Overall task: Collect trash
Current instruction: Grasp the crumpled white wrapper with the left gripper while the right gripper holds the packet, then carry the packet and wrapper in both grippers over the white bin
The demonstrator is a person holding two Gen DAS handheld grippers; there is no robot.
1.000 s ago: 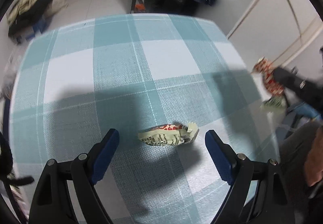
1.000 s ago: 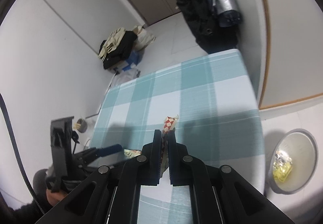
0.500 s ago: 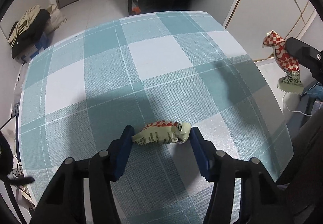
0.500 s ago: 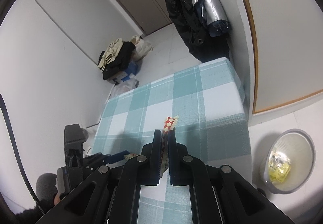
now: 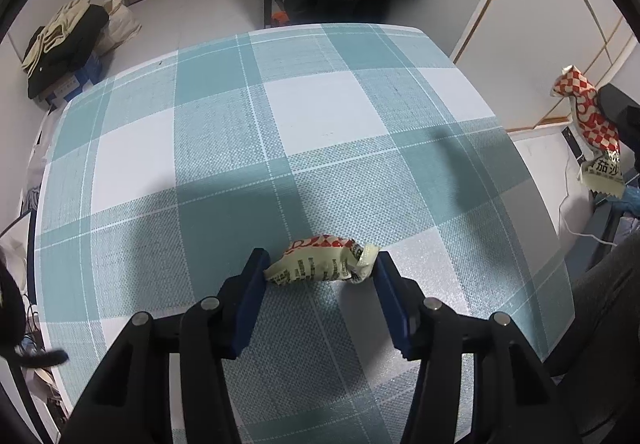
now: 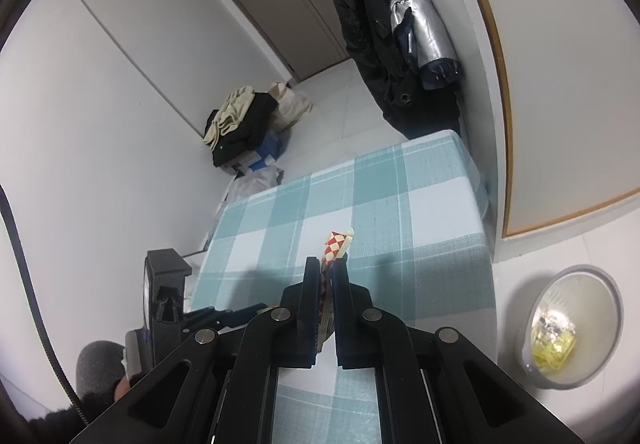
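A crumpled cream and red snack wrapper (image 5: pixel 312 268) lies near the front of the teal checked table (image 5: pixel 320 115). My left gripper (image 5: pixel 319 263) points down at it. Its jaws are closing, and the blue pads touch the wrapper's two ends. My right gripper (image 6: pixel 327 264) is shut on a red and white checked wrapper (image 6: pixel 338 244), held in the air above the table's right side. In the left wrist view that wrapper (image 5: pixel 588 119) hangs past the table's right edge. The left gripper's (image 6: pixel 224 318) fingers show low at the left of the right wrist view.
A grey bin (image 6: pixel 580 288) with yellow trash in it stands on the floor right of the table (image 6: pixel 380 211). Dark coats (image 6: pixel 372 43) hang by the far wall. Bags and clothes (image 5: pixel 60 39) are piled on the floor at the far left.
My left gripper's jaws came in from wide apart until the pads met the crumpled wrapper's ends. The right gripper rose a little with its checked wrapper, away from the table edge.
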